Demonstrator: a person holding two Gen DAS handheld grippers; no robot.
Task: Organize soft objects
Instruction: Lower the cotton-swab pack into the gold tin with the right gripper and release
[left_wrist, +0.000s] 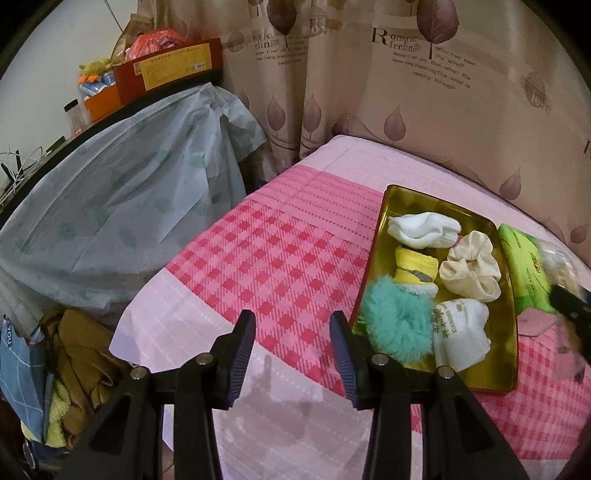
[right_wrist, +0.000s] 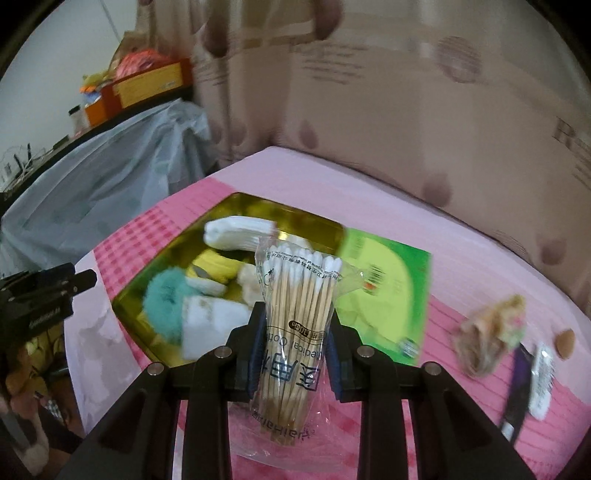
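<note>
A bag of cotton swabs (right_wrist: 295, 332) is clamped upright between the fingers of the right gripper (right_wrist: 295, 325) above the gold tray (left_wrist: 391, 195), while the left gripper (left_wrist: 291, 332) is held with fingers apart and empty, and the slick plastic could be let slip if squeezed loosely.

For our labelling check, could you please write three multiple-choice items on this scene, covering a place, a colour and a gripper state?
1. Where does the green packet lie?
A. inside the tray
B. on the bedspread beside the tray
C. on the floor

2. What colour is the fluffy scrunchie?
A. teal
B. red
C. black

3. What is the right gripper doing?
A. open and bare
B. shut on a sock
C. shut on the bag of cotton swabs

Answers: 1 B, it lies outside the gold tray rim; 2 A, teal fur; 3 C, the bag sits between its fingers.
</note>
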